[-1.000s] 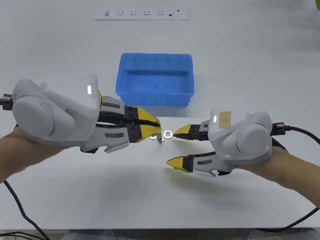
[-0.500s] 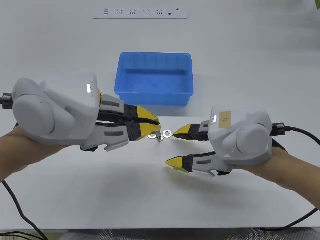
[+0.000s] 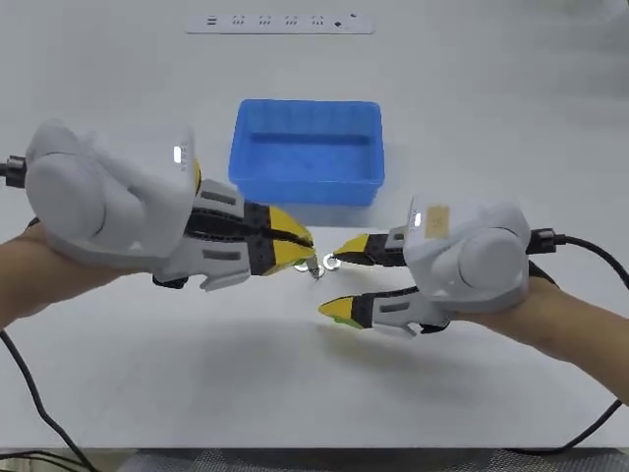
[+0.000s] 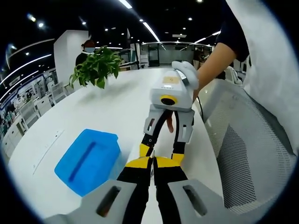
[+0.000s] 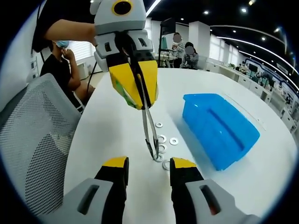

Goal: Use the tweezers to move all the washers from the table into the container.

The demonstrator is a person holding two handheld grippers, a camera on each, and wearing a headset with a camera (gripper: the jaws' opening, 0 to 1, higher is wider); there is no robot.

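Head view: left gripper (image 3: pixel 307 251) jaws cover most of the tweezers (image 3: pixel 314 269) and part of the washers (image 3: pixel 331 262), tips too small to tell if they pinch one; right gripper view: nearest washer (image 5: pixel 165 164) part-hidden behind a right gripper (image 5: pixel 149 163) jaw tip; cable (image 3: pixel 588 256) runs off the frame's right edge.

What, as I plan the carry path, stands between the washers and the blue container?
Nothing visible does. In the right gripper view, bare table alone separates the washers from the blue container. The tweezers, clamped in the left gripper, point down among the washers.
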